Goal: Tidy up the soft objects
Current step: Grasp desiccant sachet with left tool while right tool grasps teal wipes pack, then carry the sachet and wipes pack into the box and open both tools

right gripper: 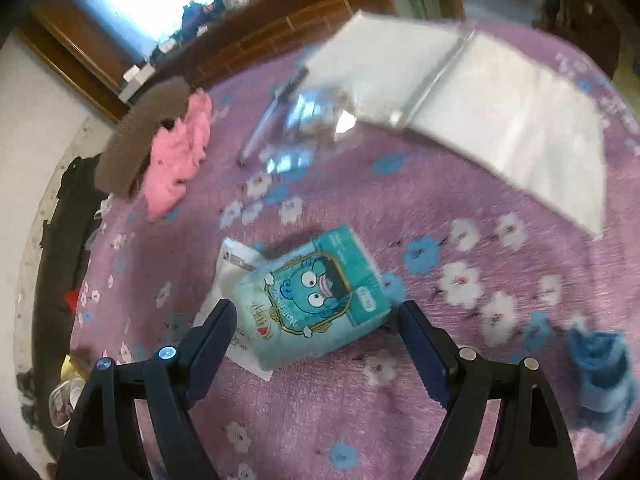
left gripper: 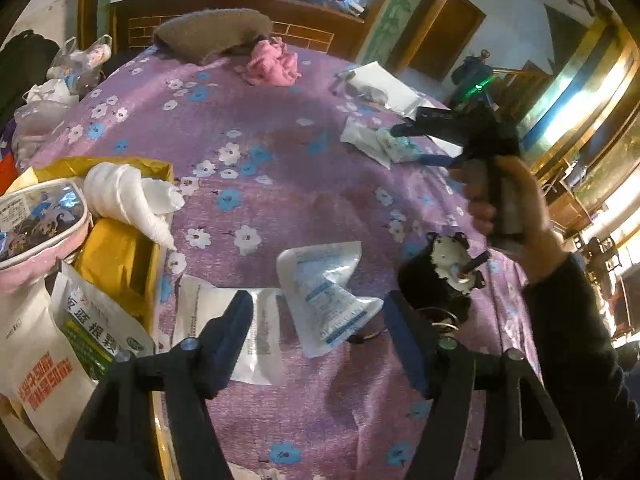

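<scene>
Right wrist: tissue pack [right gripper: 316, 296] between open gripper [right gripper: 316, 320] fingers.

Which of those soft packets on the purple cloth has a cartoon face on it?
The teal tissue pack, lying between the open right gripper's fingers. The flat white packet under it and the large white bag farther back are plain.

Purple floral tablecloth [right gripper: 360, 200]; teal cartoon tissue pack [right gripper: 316, 296]; pink cloth [right gripper: 176, 160]

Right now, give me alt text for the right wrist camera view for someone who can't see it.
The open right gripper hangs over a teal tissue pack printed with a cartoon face, which lies on a white packet on a purple flowered cloth. Farther back lie a pink cloth, a brown fuzzy item and clear plastic bags; the picture is motion-blurred.
</scene>
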